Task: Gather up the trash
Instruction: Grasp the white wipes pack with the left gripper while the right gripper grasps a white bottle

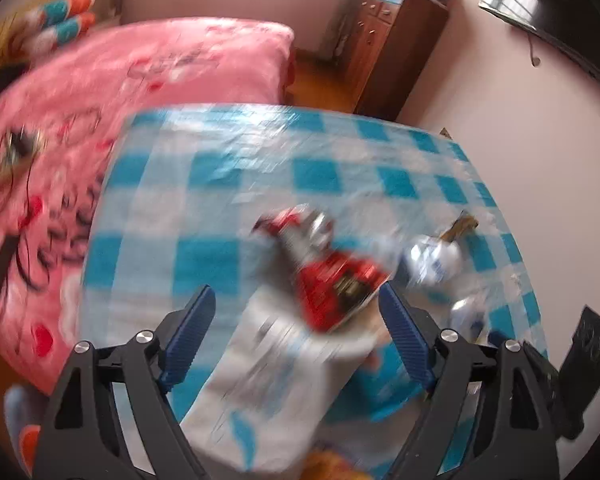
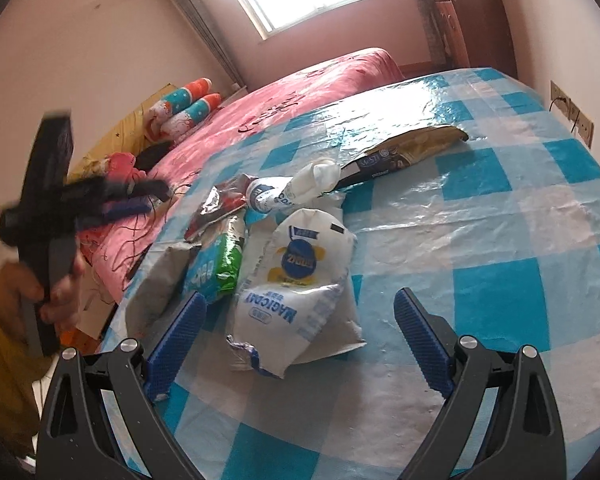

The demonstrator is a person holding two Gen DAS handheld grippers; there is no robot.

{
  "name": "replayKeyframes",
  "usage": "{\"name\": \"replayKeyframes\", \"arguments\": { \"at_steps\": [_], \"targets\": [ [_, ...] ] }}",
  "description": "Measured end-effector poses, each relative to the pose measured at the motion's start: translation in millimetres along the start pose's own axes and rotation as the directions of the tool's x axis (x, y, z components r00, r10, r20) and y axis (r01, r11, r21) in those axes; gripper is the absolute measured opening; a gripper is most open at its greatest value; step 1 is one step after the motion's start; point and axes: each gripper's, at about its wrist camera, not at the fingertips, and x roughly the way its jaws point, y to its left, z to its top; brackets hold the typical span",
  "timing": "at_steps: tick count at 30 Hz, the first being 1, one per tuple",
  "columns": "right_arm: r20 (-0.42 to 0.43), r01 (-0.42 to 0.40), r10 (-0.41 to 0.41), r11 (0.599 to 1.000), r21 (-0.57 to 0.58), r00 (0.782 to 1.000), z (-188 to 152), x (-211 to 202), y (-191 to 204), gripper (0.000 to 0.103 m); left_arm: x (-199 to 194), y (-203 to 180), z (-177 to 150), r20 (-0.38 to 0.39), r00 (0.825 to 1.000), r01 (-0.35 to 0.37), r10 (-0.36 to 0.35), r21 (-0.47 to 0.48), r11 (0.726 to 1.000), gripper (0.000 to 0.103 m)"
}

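Now the right gripper, jaws spread and empty, hangs just before the white snack bag in the wrapper pile on the checked table. Best to pinch its crumpled edge squarely. The left gripper is released too, above the red wrapper.

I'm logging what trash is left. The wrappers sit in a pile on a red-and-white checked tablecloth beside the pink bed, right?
Not quite: the tablecloth is blue-and-white checked, not red. The right wrist view shows it clearly. The wrappers do sit in a pile on it, beside the pink bed.
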Motion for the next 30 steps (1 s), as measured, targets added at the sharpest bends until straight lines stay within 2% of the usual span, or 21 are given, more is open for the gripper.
{"name": "replayKeyframes", "arguments": {
  "at_steps": [3,8,11,15,19,25,30],
  "targets": [
    [-0.005,-0.001,0.001,1.000,0.002,1.000,2,5,0,0.094,0,20,-22,-0.022,0.999,0.038,-0.038,-0.030,0.999,0.084],
    [-0.015,-0.031,0.031,0.999,0.022,0.999,6,10,1,0.094,8,33,-47,-0.048,0.995,0.085,-0.084,0.022,0.996,0.087],
    [-0.019,-0.023,0.024,0.999,0.024,1.000,8,14,0,0.094,14,35,-49,-0.044,0.992,0.124,-0.122,0.039,0.992,0.089],
    [-0.025,-0.011,0.012,1.000,0.017,1.000,10,18,2,0.094,22,29,-51,-0.077,0.984,0.164,-0.158,0.081,0.983,0.089],
    [-0.027,0.005,-0.005,1.000,-0.001,1.000,11,23,7,0.094,31,17,-54,-0.088,0.989,0.131,-0.118,0.163,0.978,0.091],
    [-0.039,0.062,-0.062,0.998,-0.009,0.997,13,33,10,0.093,33,16,-56,-0.045,0.992,0.123,-0.117,0.169,0.978,0.091],
    [-0.027,0.095,-0.095,0.996,-0.004,0.995,15,36,9,0.083,33,15,-58,-0.009,0.995,0.098,-0.098,0.132,0.986,0.090]
  ]
}}
